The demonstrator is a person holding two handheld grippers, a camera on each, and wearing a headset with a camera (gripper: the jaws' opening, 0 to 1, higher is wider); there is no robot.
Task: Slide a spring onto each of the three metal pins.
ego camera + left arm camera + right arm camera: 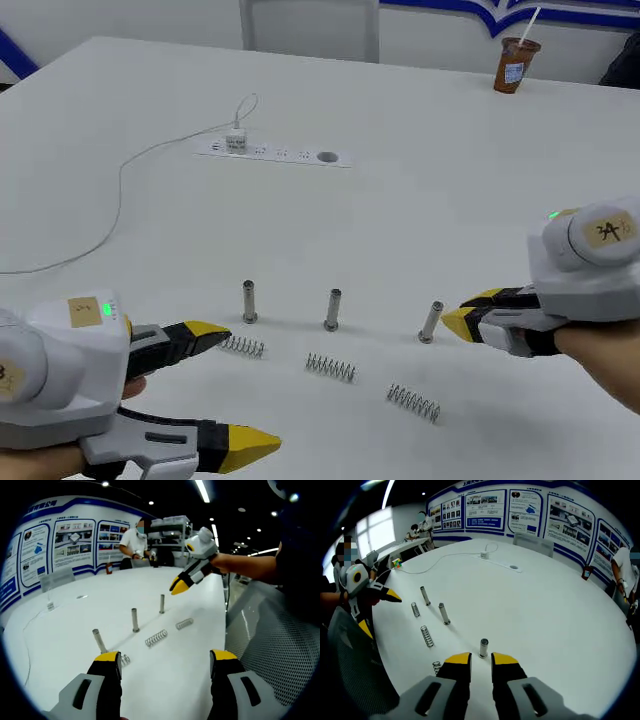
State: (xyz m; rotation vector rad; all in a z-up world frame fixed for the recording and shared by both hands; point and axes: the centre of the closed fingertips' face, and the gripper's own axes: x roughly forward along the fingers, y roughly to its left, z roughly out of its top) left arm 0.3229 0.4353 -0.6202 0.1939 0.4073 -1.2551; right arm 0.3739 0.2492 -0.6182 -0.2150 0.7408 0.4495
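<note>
Three pins stand upright in a row on the white counter (420, 220) — the left pin (249, 300), middle pin (333, 309) and right pin (431, 322). No pin has a spring on it yet. A spring lies flat on the counter just in front of each: the left spring (243, 346), middle spring (330, 367) and right spring (413, 402). None touches a pin.

The left gripper (250, 388) hovers low at the near left, its fingers (107, 662) spread wide and holding nothing. One yellow tip sits just beside the end of the left spring; I cannot tell whether they touch.

The right gripper (458, 315) is at the right, its fingers drawn close with only a narrow gap between them, and it holds nothing. Its tips are just beside the right pin — in the right gripper view that pin stands directly ahead of the gap.

Farther back on the counter lies a power strip (270, 152) with a cable (121, 195) plugged into it. A cup (515, 63) with a straw stands near the far right edge.
</note>
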